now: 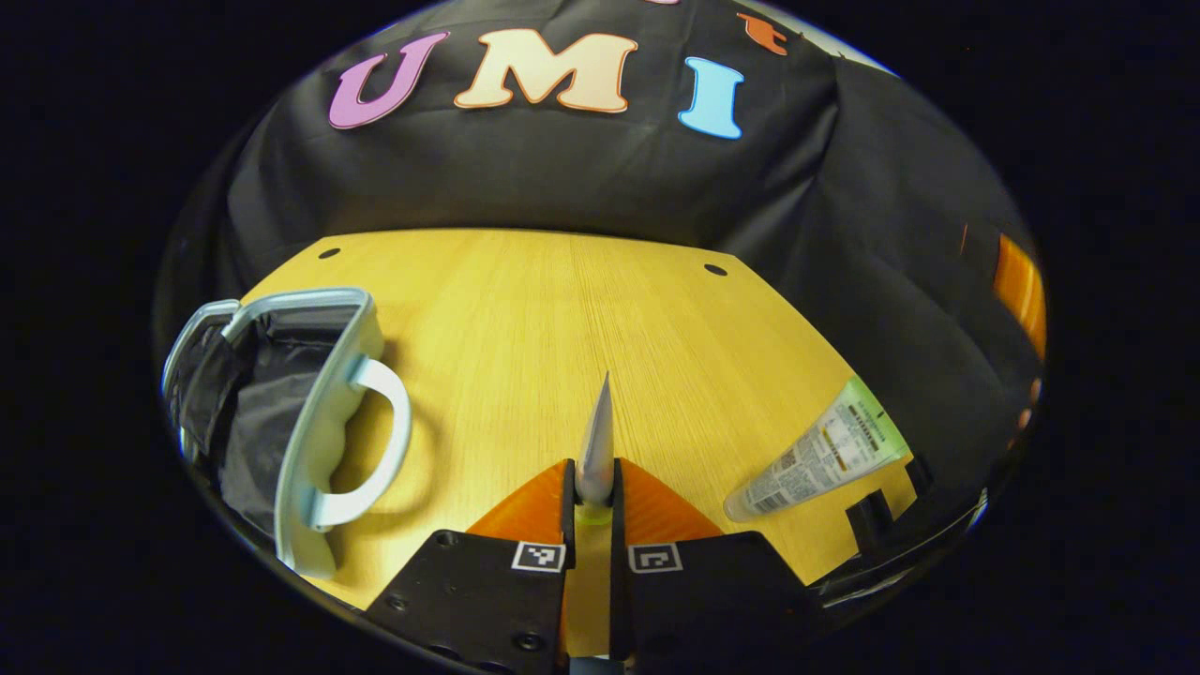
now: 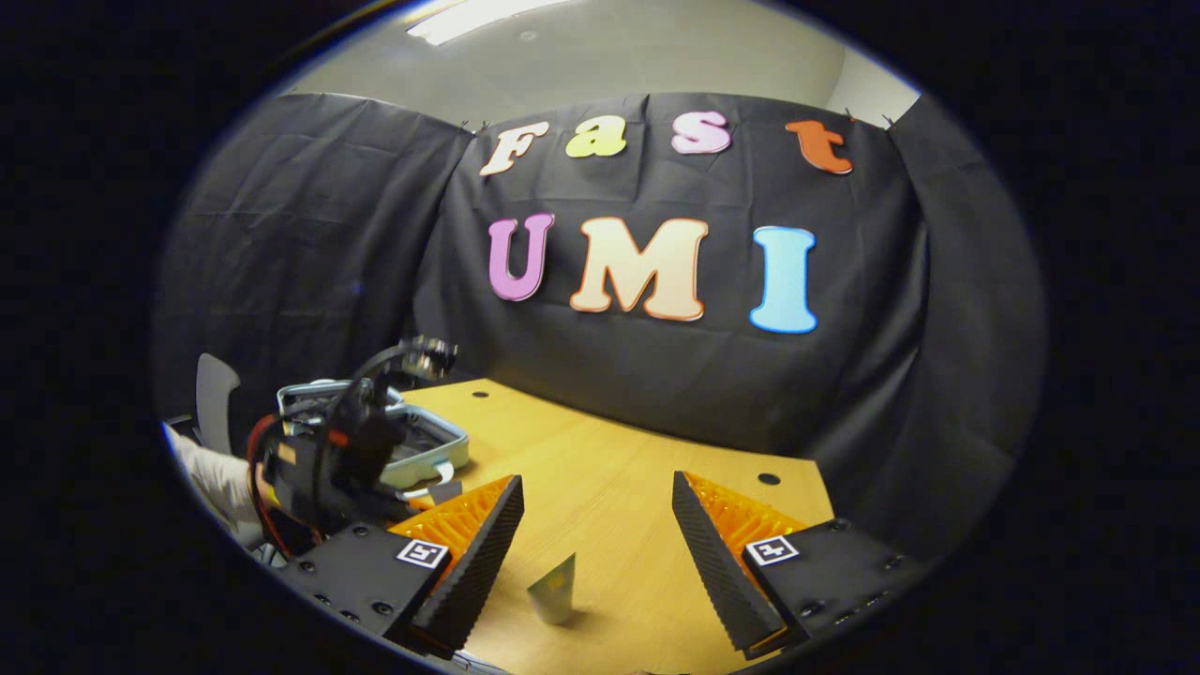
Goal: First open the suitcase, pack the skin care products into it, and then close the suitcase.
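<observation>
Left gripper [image 1: 593,487] pinches a silvery tube [image 1: 597,441] btwn both fingers, bottom centre; open suitcase [image 1: 281,422] at left. Right gripper [image 2: 591,544] wide open, a tube [image 2: 555,589] standing btwn its fingers.

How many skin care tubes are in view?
2: a silvery tube clamped in the left gripper, a white tube lying near the table edge; the suitcase may hide more.

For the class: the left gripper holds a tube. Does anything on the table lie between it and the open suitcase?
Nothing visible does. Between the tube in the left gripper and the open suitcase lies bare table; the second tube lies on the opposite side.
</observation>
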